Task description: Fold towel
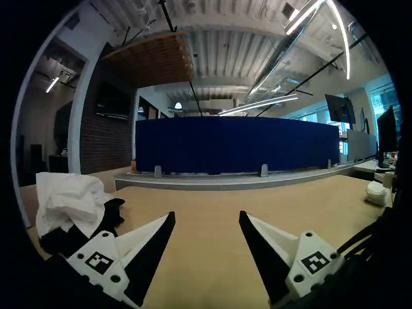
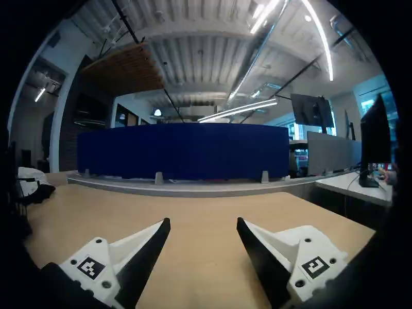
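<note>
While hanging low over the table [image 1: 216, 206], holds nothing in the left gripper [image 1: 207, 219] or the right gripper [image 2: 203, 224], with fingers [image 1: 149, 242] spread wide apart on both. Shows the white towel [image 1: 67, 201] in a crumpled heap on a black thing [image 1: 110, 213] at 9 o'clock in the left gripper view, well away from the fingers. Shows the towel [image 2: 27, 177] far off at 9 o'clock in the right gripper view too, near the table edge.

table [image 1: 216, 268] in front of partition: 1 | blue partition [image 1: 232, 144]: 1 | grey feet [image 1: 264, 170] under partition: 3 | white towel [image 1: 67, 201] left of partition: 1 | small white bundle [image 1: 376, 193] right of partition: 1 | monitors [image 1: 340, 108] right of partition: 2 | grippers: 2, left gripper [image 1: 206, 221] and right gripper [image 2: 202, 226], two fingers each
</note>
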Tool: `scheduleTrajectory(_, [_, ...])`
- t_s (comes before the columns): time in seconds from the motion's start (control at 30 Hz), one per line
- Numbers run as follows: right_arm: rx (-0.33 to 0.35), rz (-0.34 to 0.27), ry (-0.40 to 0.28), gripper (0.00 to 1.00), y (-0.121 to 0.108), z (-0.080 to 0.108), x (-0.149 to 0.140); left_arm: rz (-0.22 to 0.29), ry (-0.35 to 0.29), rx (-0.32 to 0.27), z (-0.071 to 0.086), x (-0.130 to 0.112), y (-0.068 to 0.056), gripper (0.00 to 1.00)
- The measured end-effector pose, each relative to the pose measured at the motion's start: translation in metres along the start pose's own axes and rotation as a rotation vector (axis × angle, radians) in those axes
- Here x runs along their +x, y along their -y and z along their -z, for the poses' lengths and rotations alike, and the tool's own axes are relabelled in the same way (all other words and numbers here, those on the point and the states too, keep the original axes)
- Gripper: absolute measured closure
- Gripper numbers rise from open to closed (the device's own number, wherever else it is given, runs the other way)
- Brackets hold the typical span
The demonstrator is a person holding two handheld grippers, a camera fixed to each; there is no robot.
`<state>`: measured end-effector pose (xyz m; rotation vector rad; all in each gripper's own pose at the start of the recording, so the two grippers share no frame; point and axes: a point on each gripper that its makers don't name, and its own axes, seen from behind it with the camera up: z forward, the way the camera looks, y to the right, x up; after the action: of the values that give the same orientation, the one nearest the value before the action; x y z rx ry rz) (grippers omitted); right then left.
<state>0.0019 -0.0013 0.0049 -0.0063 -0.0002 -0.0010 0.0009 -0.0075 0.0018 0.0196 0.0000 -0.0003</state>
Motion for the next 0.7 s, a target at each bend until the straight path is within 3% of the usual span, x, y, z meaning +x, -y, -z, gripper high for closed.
scheduleTrajectory(0.7, [0.0,0.0,0.0,0.0,0.0003,0.0035,0.0004,0.001,0.0,0.0,0.0001,-0.0007,0.0021,0.08])
